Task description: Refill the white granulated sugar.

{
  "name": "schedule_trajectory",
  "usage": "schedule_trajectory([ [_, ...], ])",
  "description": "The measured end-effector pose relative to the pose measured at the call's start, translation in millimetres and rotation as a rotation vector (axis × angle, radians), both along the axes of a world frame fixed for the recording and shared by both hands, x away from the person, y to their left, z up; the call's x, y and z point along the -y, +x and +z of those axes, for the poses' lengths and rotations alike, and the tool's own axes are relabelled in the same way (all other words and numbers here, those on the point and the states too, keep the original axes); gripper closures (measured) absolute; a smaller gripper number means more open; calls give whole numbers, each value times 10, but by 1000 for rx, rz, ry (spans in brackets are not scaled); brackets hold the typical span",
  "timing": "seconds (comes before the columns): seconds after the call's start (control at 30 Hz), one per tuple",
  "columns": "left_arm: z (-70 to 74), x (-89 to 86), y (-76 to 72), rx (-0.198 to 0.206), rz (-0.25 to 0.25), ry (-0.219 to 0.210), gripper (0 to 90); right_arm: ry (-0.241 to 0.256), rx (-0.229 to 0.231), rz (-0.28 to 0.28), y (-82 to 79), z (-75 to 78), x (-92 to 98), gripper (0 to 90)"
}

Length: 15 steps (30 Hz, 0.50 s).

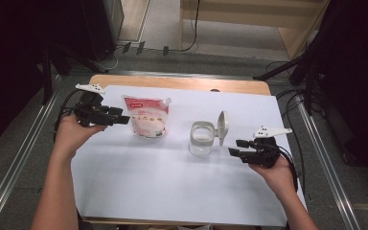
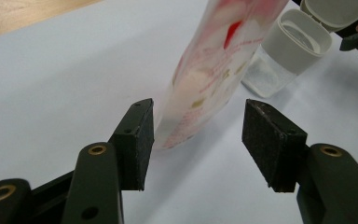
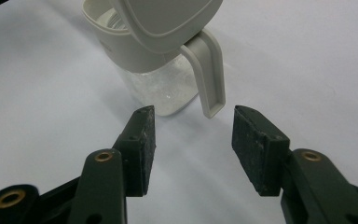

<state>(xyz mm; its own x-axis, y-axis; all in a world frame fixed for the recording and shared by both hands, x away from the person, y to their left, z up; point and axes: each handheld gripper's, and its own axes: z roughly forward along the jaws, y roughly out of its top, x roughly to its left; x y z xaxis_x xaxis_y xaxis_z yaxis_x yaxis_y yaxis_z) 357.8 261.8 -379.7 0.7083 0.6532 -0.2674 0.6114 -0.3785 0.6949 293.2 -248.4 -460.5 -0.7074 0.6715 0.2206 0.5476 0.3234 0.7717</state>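
A red-and-white pouch (image 1: 146, 116) with a corner spout stands on the white table sheet (image 1: 172, 177), left of centre. To its right sits a clear jar (image 1: 201, 138) with a grey rim and its flip lid (image 1: 223, 127) raised. My left gripper (image 1: 123, 116) is open just left of the pouch, jaws pointing at it; the pouch (image 2: 214, 70) stands just ahead of the gap and the jar (image 2: 284, 51) behind it. My right gripper (image 1: 237, 147) is open a little right of the jar, with the jar (image 3: 158, 70) and its lid (image 3: 168, 18) close ahead.
The sheet covers a wooden table (image 1: 182, 82) whose far edge shows bare. Metal rails (image 1: 24, 153) run along both sides on the floor, and cables (image 1: 172, 48) lie beyond the far edge. Dark equipment stands at both sides.
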Motion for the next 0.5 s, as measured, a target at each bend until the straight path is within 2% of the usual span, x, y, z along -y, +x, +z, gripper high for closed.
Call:
schedule_trajectory([
  [0.27,-39,162,151,1,-24,-8,452,-5,-1,-10,-64,-13,6,503],
  [0.37,-46,228,174,26,-26,2,466,-10,-2,-9,-78,-19,0,503],
  [0.5,-59,278,211,18,-30,-7,502,-17,-5,-3,-106,-26,-27,505],
])
